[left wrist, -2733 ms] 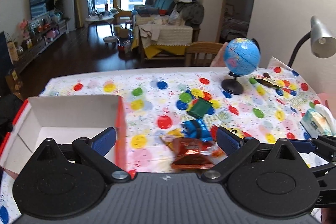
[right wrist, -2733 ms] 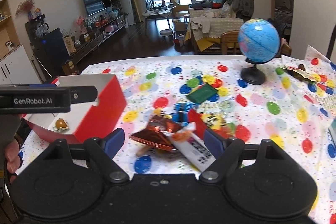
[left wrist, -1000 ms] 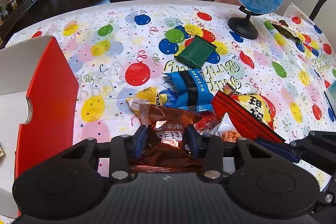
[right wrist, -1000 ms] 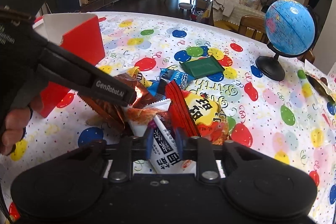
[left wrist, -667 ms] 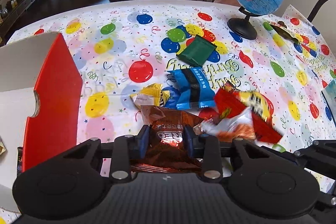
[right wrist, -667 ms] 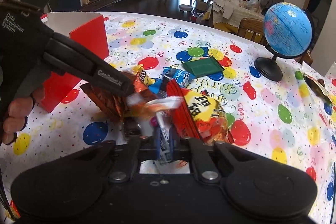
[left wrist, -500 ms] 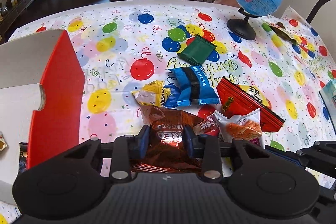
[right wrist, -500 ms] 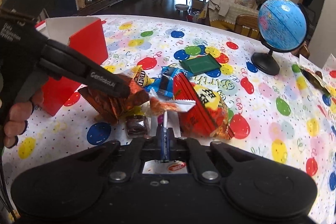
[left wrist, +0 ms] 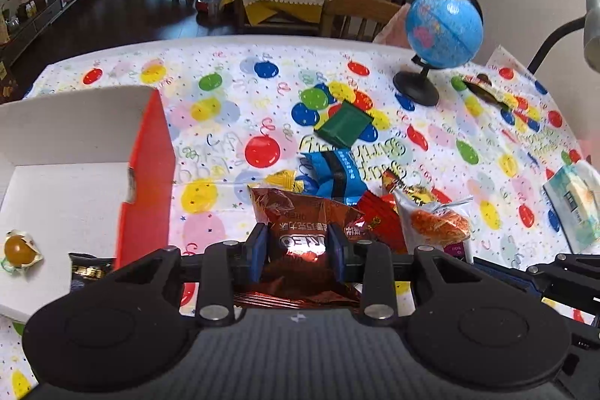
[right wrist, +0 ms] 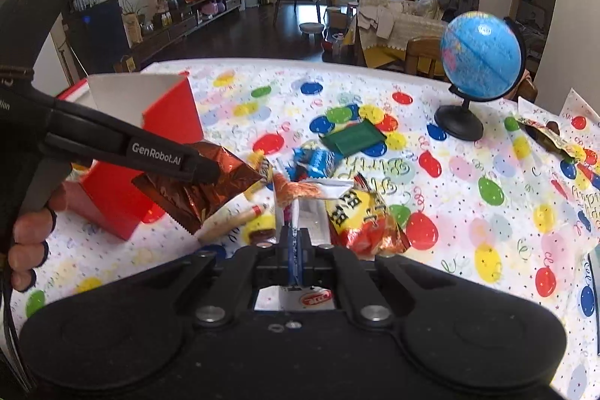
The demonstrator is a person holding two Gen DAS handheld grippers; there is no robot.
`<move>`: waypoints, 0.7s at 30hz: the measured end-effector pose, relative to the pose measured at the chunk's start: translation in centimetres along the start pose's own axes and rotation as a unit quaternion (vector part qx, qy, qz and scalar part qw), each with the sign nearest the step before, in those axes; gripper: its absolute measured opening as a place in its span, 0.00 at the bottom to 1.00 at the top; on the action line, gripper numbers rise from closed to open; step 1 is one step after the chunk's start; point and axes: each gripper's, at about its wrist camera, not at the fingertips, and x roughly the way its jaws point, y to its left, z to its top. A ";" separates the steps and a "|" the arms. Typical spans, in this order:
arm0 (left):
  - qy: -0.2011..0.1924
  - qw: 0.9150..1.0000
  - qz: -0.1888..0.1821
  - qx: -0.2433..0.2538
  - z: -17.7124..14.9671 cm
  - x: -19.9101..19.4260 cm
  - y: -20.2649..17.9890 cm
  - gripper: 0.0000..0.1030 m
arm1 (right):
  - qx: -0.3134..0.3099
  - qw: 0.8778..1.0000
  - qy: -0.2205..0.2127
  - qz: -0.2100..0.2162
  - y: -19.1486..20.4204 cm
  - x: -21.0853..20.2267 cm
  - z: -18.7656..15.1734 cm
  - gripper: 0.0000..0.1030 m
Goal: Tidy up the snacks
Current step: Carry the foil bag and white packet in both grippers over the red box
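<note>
My left gripper (left wrist: 298, 246) is shut on a shiny brown Oreo packet (left wrist: 300, 212), held above the table; the same brown Oreo packet (right wrist: 202, 186) hangs from the left gripper (right wrist: 204, 171) in the right wrist view. My right gripper (right wrist: 296, 250) is shut on the edge of a white snack packet (right wrist: 311, 194) with an orange picture, the white snack packet (left wrist: 435, 223) lifted off the cloth. A red and white box (left wrist: 75, 182) stands open at the left, with a yellow wrapped sweet (left wrist: 17, 248) inside. The red box (right wrist: 165, 122) is behind the left gripper.
On the balloon-print tablecloth (left wrist: 232, 92) lie a blue packet (left wrist: 333, 175), a green packet (left wrist: 345, 128), a red and yellow bag (right wrist: 360, 216) and a small yellow packet (left wrist: 281, 180). A globe (left wrist: 438, 36) stands at the back right, tissues (left wrist: 573, 208) at the right edge.
Both grippers have risen with their packets. The right jaws closed fully on the white packet's edge and lifted it off the pile. The left wrist view now sees further across the table.
</note>
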 end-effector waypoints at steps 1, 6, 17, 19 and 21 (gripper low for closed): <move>-0.003 1.000 0.000 -0.001 0.0 -0.4 0.1 0.33 | -0.001 1.000 -0.003 0.001 0.2 -0.3 0.2 0.01; -0.022 1.000 -0.003 -0.002 0.3 -2.5 0.8 0.32 | -0.001 1.000 -0.017 0.002 1.2 -1.3 1.2 0.01; -0.053 0.999 -0.003 -0.005 0.8 -6.3 3.7 0.33 | -0.013 0.999 -0.042 0.012 4.8 -2.5 3.6 0.01; -0.058 0.998 0.000 -0.005 0.9 -6.8 4.4 0.33 | -0.019 0.999 -0.045 0.014 5.5 -2.3 4.2 0.01; -0.062 0.998 0.002 -0.008 1.1 -7.3 5.3 0.33 | -0.023 0.998 -0.048 0.017 6.4 -2.2 4.6 0.01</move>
